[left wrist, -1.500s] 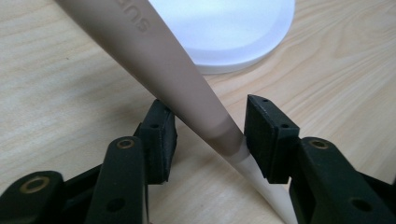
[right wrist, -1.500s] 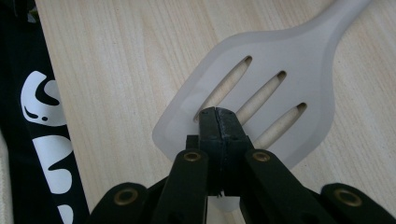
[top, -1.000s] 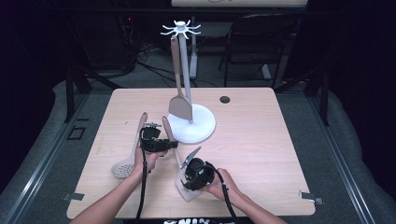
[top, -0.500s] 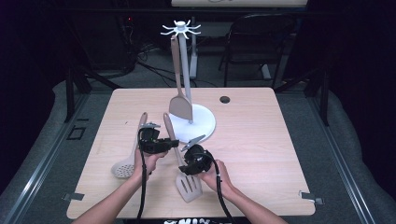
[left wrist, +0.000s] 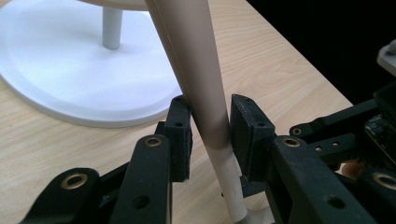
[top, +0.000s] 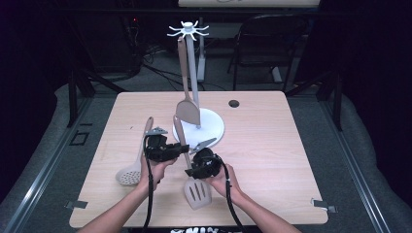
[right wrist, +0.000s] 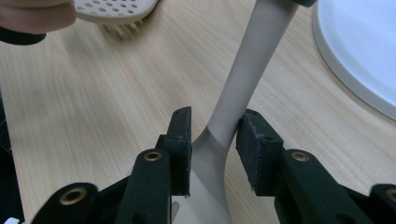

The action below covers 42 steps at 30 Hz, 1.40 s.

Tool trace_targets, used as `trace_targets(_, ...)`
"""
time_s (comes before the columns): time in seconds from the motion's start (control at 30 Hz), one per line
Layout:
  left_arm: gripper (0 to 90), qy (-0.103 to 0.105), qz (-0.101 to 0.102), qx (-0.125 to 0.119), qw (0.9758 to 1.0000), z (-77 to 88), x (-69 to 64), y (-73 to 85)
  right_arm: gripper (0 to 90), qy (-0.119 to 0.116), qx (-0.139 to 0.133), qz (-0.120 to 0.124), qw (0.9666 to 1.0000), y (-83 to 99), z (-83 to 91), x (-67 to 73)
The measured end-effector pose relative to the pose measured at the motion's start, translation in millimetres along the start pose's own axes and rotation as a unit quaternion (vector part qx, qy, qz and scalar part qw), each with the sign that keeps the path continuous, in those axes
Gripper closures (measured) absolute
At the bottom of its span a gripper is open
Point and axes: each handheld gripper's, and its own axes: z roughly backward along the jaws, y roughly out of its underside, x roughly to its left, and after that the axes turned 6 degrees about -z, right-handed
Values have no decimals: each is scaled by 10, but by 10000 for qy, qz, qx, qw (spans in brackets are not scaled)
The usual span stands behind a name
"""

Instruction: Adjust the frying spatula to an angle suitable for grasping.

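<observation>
Beige and slotted, the spatula (top: 192,167) stood tilted over the near middle of the wooden surface (top: 272,160), its blade toward the near edge and its handle slanting up toward the white stand base (top: 214,127). The left tool (top: 183,149) straddled the handle partway up, its jaws just closing with one pad against the shaft and the other seeming just clear, while the right tool (top: 190,173) straddled the neck above the blade, its jaws also closing, though a firm grip could not be told. A skimmer (top: 132,171) lay toward the near left corner.
</observation>
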Motion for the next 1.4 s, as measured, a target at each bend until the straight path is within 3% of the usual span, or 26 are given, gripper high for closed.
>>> trace_targets(0.17, 656, 130, -71, -17, 9999, -18, 3, 14, 691, -21, -6, -65, 10000, 6, 16, -19)
trace_targets(0.33, 686, 181, -83, -21, 9998, -40, 4, 25, 691, 8, -111, -121, 9999, 16, 16, -10)
trace_targets(0.47, 707, 256, 39, -99, 9996, -56, 20, 51, 691, 33, -73, -61, 9999, 14, 30, -11)
trace_targets(0.63, 709, 252, -39, -35, 9997, -79, 13, 35, 686, -10, -62, -75, 10000, 17, 29, -36)
trace_targets(0.7, 712, 269, -63, -84, 9996, -83, 4, 34, 678, -50, 66, -75, 9999, -1, 50, -50)
trace_targets(0.93, 711, 235, -89, -19, 9997, -74, 15, 32, 543, 90, 143, -77, 9998, 51, 174, -119)
trace_targets(1.23, 710, 273, -159, -69, 9995, -56, 6, 35, 186, 278, 297, -122, 9991, 112, 300, -228)
trace_targets(1.4, 710, 247, -189, -77, 9995, -57, 6, 33, 120, 304, 574, -44, 9979, 148, 331, -273)
